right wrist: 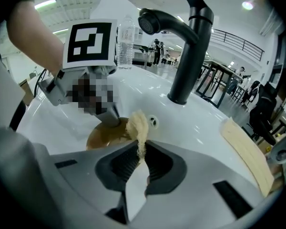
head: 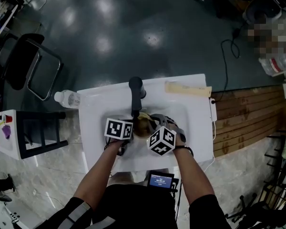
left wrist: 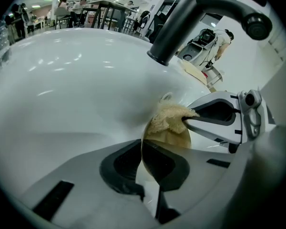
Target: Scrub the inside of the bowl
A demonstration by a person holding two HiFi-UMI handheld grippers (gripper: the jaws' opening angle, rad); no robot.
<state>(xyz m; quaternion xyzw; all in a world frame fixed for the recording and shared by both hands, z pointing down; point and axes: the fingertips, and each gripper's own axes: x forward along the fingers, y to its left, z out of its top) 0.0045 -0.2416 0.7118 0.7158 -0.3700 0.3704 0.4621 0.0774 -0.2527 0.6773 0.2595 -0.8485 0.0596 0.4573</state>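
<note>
Black faucet (head: 136, 87) just beside bowl (head: 142, 127)

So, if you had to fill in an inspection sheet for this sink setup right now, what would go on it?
Surface: white sink with a black faucet at its back.
Job's things: brown bowl in the basin; beige scrub pad at the bowl.
Clutter: water bottle by the sink's left edge; beige strip on the back right rim; small screen at the near edge.
Grippers: left gripper shut on the bowl's rim; right gripper shut on the scrub pad.
Cables: black cable on the floor, running towards the sink's right side.
Surroundings: black chair at left; wood planks at right.
</note>
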